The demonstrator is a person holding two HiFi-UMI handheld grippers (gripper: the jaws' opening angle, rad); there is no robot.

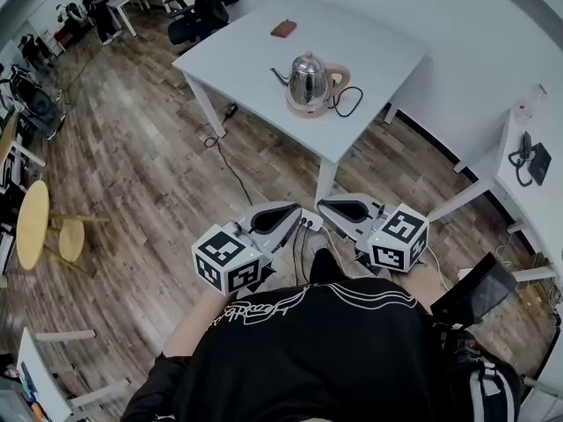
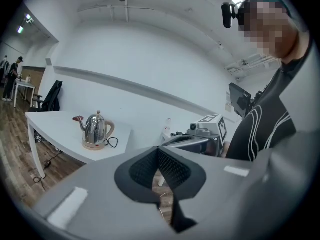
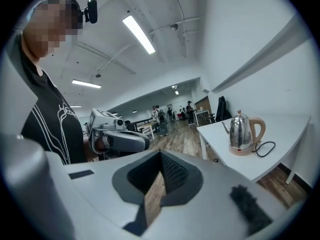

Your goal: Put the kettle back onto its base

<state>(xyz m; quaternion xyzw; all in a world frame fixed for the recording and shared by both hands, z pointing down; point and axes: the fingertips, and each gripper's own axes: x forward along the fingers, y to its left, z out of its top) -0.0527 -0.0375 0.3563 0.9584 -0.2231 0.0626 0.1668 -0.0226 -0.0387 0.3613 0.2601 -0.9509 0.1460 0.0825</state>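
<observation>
A shiny steel kettle (image 1: 308, 79) with a tan handle stands upright on its round base (image 1: 307, 108), near the front of a white table (image 1: 378, 47). It also shows in the left gripper view (image 2: 96, 129) and the right gripper view (image 3: 241, 131). Both grippers hang close to the person's body, well short of the table, and their tips point towards each other. My left gripper (image 1: 295, 214) is shut with nothing in it. My right gripper (image 1: 325, 207) is also shut and empty.
A black cord (image 1: 350, 104) loops beside the base. A small brown object (image 1: 283, 29) lies at the table's far side. A cable runs across the wooden floor (image 1: 132, 148) under the table. To the left are round yellow tables (image 1: 33, 222), and to the right a desk with a phone (image 1: 532, 158).
</observation>
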